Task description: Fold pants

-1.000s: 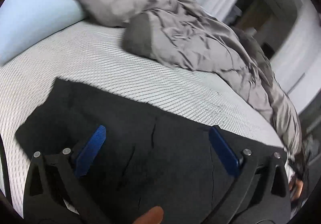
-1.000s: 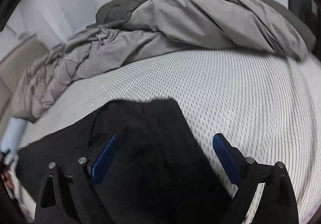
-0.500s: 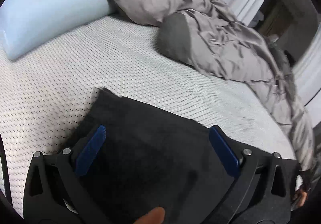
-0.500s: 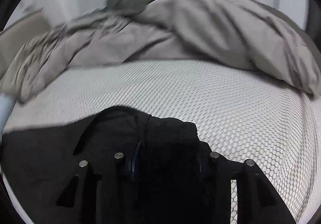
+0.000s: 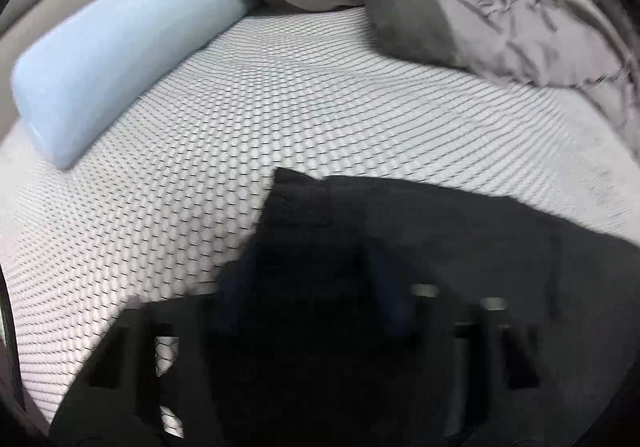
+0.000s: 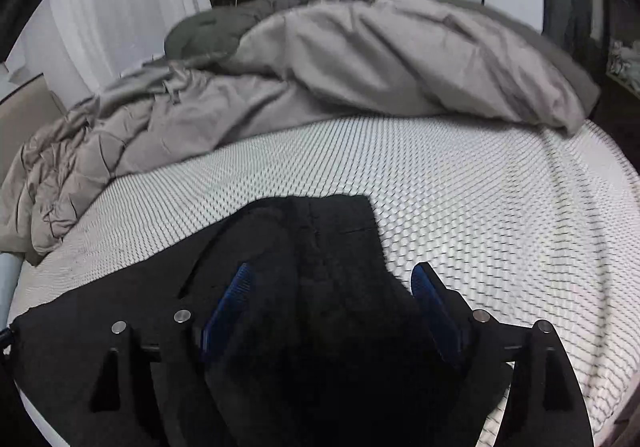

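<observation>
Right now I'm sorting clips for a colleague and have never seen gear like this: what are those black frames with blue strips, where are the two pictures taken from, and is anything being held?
There is no robot here. A person carries a hand-held two-finger gripper in each hand, and each has a wide-angle camera looking forward along its fingers.

The left wrist view is blurred. The left gripper shows as dark shapes over the black fabric pants, its jaws closing with cloth between them; whether they pinch it yet I cannot tell.

In the right wrist view, the right gripper has blue ribbed pads. Its jaws are opening, standing apart either side of the pants' edge without pressing it.

The pants lie on a white mattress with a dark mesh pattern. A crumpled grey duvet is heaped behind them, and a pale blue bolster pillow lies at the left.
</observation>
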{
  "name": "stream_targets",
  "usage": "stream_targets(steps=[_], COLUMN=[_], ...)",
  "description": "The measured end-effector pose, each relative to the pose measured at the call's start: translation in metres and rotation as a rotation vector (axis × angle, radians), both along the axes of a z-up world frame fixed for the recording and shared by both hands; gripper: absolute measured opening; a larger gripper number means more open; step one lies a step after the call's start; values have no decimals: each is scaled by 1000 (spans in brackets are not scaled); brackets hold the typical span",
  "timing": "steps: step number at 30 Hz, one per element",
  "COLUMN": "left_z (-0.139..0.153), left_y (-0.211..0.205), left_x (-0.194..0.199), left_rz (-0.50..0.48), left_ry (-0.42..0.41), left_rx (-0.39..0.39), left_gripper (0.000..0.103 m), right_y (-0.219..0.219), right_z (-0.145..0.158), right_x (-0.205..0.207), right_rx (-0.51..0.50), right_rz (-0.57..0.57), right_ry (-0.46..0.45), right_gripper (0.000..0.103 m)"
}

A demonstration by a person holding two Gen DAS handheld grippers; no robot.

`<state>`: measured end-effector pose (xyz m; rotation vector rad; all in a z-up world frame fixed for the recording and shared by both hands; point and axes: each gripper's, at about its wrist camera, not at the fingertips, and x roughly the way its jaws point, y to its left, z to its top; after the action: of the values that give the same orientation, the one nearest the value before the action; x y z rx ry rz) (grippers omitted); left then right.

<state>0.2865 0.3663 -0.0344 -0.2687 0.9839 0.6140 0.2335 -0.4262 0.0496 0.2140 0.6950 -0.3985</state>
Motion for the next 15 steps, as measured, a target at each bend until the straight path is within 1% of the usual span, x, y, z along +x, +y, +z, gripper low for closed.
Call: stream_targets(steps=[1, 2, 4, 6, 8, 10, 11, 12, 13, 14, 15], left_z=[3, 8, 19, 24, 21, 17, 19, 24, 29, 38, 43], left_y=[-1, -1, 0, 5, 8, 10, 9, 7, -2, -11, -22], left_x=[-1, -2, -7, -10, -11, -8, -8, -10, -16, -21, -26], left_rz=[-13, -20, -9, 22, 57, 81, 84, 78, 66, 37, 14], left_ry=[-23, -50, -110, -156, -169, -137, -135, -146, -165, -203, -238], left_rx=[4, -3, -4, -8, -23, -28, -26, -28, -37, -64, -80], left_gripper=[27, 21, 17, 17, 19, 22, 24, 26, 38, 56, 65], right_y=[0, -1, -2, -1, 2, 8, 11, 14, 16, 18, 22], right_z=[2, 3, 3, 3, 3, 4, 3, 3, 3, 3, 4], right_x=[-6, -11, -26, -34, -36, -40, -43, -47, -49, -52, -54], right_rx=[1, 10, 54, 78, 68, 42, 36, 30, 24, 21, 20], right_rz=[-12, -19, -34, -37, -23, -2, 9, 20, 27, 32, 51], right_ry=[-17, -31, -67, -76, -71, -57, -47, -40, -37, -38, -30], right_gripper=[84, 84, 84, 84, 84, 84, 84, 84, 84, 84, 84])
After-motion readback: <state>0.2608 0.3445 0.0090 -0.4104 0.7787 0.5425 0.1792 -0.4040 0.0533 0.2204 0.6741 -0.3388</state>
